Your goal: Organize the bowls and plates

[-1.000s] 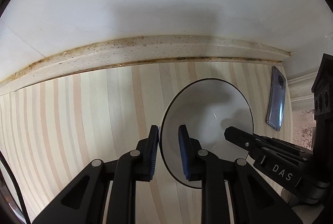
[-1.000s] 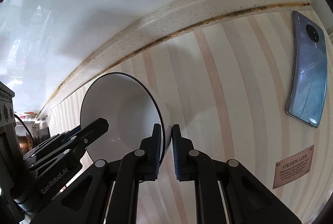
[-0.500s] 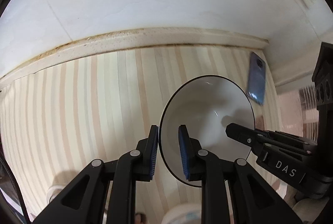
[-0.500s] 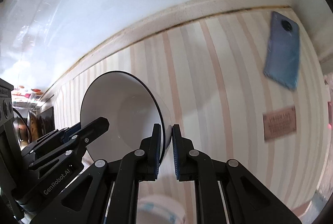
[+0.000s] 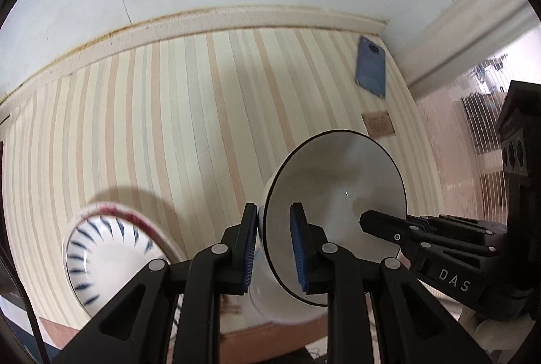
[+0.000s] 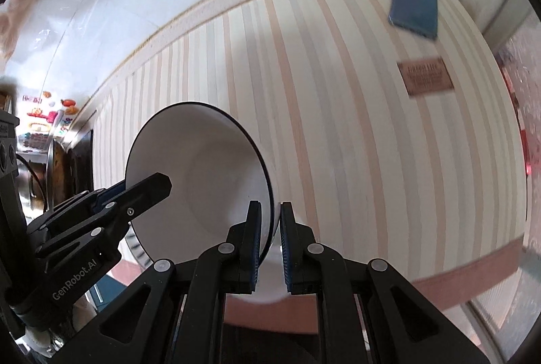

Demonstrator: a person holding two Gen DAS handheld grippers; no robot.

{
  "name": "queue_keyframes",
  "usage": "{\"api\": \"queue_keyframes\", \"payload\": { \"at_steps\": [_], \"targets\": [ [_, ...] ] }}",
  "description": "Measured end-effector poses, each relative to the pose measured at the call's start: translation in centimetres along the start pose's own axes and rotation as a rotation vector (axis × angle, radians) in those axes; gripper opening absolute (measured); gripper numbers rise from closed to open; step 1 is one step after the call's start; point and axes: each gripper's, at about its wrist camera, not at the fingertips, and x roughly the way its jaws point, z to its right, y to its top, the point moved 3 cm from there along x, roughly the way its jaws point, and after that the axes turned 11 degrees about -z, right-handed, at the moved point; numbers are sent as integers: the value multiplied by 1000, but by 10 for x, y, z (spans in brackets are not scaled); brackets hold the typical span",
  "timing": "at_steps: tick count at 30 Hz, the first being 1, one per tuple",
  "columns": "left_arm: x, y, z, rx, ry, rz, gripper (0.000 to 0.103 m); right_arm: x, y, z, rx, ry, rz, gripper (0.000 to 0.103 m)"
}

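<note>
White bowl (image 5: 338,195) pinched by both tools; only left view shows patterned bowl (image 5: 108,256).

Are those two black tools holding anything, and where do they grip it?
Both hold one white bowl by its dark rim: the left tool on one side, the right tool on the opposite side.

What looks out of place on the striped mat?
A blue phone lies face down at the mat's far right corner, no dishware. Otherwise normal: both grippers' jaws pinch the white bowl's rim, near a blue-patterned bowl.
</note>
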Motion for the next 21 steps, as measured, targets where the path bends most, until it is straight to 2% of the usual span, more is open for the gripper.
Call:
{"api": "queue_keyframes", "payload": {
  "at_steps": [7, 21],
  "targets": [
    [18, -32, 3, 15, -1, -56, 17, 22, -28, 6, 19, 1, -30, 12],
    [45, -56, 7, 43, 38, -104, 17, 46, -54, 18, 20, -31, -80, 13]
  ]
}}
